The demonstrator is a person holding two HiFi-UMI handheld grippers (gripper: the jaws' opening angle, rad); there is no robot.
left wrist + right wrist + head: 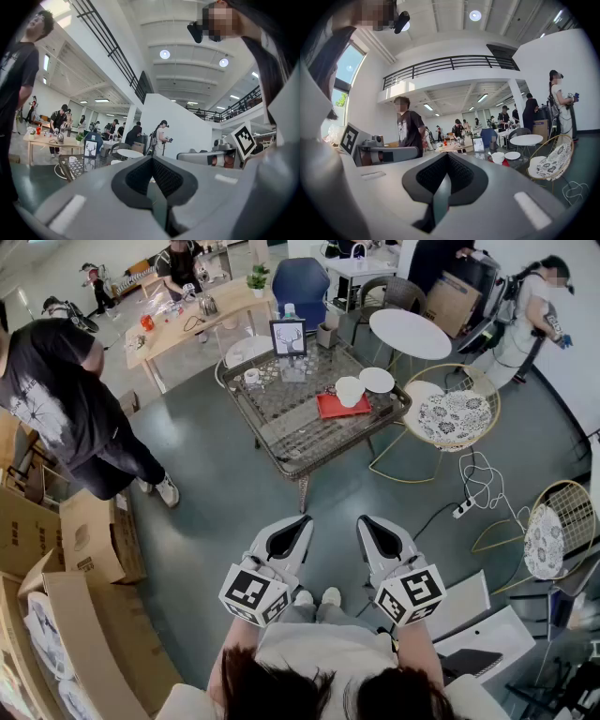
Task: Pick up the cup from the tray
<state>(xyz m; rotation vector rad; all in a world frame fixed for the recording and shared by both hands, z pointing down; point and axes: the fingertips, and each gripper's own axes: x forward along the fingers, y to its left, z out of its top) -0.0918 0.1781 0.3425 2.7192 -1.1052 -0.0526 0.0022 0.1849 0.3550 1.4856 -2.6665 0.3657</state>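
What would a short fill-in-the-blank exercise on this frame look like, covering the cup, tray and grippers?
1. The white cup stands on a ____ tray.
2. The left gripper and the right gripper, both far from the table, each have jaws that are ____.
3. Beside the tray lies a round plate whose colour is ____.

Missing words: red; shut; white.

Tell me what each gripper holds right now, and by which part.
Nothing is held. The left gripper and right gripper both have their jaws together with nothing between them. The white cup sits untouched on the flat red tray, far ahead.
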